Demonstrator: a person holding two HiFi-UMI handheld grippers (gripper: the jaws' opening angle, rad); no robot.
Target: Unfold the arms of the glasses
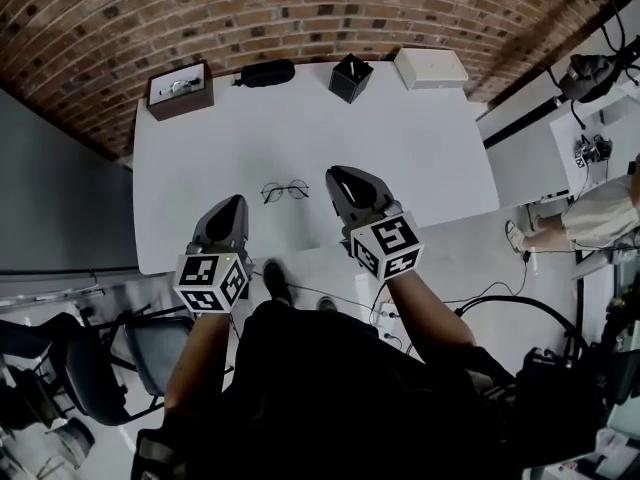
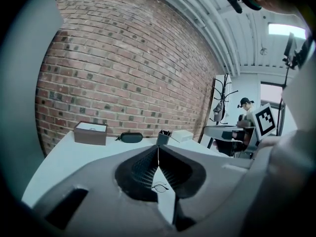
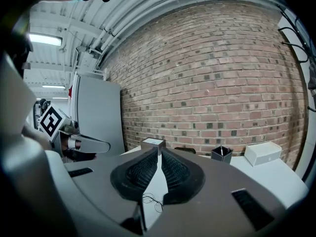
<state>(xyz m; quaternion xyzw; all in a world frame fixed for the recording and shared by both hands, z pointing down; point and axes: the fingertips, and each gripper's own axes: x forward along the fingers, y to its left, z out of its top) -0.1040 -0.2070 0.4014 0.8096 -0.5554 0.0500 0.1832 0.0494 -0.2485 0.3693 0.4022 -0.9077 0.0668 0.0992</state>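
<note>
Both pairs of my fingers are pressed together, empty, with the glasses lying ahead of them.

On my left gripper the fingers meet along one thin seam with nothing between them, and my right gripper is closed the same way, also bare. Both hang over the near edge of the white worktop. Just past my tips, between the two grippers, the glasses lie flat on the worktop, a thin dark wire frame with round lenses, touched by neither; I cannot make out how their arms sit. Along the far edge, by the brick wall, stand from left to right a brown box, a black case, a black pen holder and a white box.
</note>
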